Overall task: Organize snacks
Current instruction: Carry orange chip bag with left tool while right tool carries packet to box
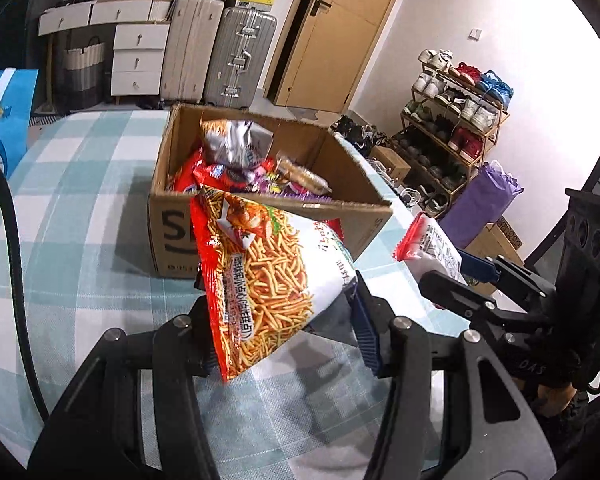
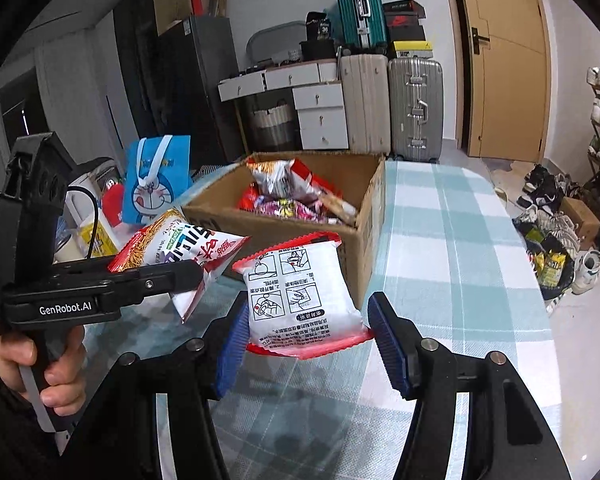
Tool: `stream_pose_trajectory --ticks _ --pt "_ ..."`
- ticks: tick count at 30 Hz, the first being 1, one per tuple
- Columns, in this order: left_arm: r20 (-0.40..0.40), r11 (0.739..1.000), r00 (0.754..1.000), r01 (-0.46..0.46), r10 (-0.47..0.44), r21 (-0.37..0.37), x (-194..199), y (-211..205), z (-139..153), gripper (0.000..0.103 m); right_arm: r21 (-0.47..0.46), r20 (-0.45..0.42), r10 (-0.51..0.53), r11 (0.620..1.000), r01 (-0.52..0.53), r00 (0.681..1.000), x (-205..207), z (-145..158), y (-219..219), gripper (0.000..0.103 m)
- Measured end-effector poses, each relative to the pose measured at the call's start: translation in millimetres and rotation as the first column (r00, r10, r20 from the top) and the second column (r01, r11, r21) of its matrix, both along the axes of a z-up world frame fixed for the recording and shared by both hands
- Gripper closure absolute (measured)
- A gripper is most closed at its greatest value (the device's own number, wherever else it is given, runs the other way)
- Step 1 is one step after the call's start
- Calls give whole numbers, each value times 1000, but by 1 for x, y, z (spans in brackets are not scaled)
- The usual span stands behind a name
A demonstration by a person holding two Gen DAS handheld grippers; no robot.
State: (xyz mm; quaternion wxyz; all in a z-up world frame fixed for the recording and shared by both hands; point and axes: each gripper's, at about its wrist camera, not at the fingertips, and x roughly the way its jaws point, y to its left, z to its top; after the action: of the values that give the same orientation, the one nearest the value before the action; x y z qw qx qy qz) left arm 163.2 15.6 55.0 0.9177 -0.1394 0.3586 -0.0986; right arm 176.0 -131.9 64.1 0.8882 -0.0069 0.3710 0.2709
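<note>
My left gripper (image 1: 288,320) is shut on a red and white bag of noodle-stick snack (image 1: 260,272), held tilted above the checked tablecloth (image 1: 80,200). Its left finger is hidden behind the bag. In the right wrist view the same bag (image 2: 180,252) hangs from the left gripper (image 2: 180,280), which a hand (image 2: 40,364) holds. My right gripper (image 2: 308,336) is shut on a white packet with red edges (image 2: 300,296), its printed back facing the camera. From the left wrist, that packet (image 1: 428,246) shows at the right. Just beyond both stands an open cardboard box (image 1: 172,236) (image 2: 366,236) with several snack packs inside.
Behind the table stand suitcases (image 2: 414,108), white drawers (image 2: 322,116) and a wooden door (image 2: 504,60). A blue cartoon bag (image 2: 156,184) sits left of the box. A shoe rack (image 1: 452,120) and loose shoes on the floor line the table's right side.
</note>
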Motion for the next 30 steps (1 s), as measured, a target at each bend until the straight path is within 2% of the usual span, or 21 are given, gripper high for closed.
stream_pose_trajectory --ticks 14,30 --pt "63 1000 998 -18 18 6 -12 12 53 53 44 66 -47 998 44 997 11 31 2 43" --pt "62 998 997 -42 39 43 11 30 65 53 36 77 -29 999 26 997 55 44 23 43"
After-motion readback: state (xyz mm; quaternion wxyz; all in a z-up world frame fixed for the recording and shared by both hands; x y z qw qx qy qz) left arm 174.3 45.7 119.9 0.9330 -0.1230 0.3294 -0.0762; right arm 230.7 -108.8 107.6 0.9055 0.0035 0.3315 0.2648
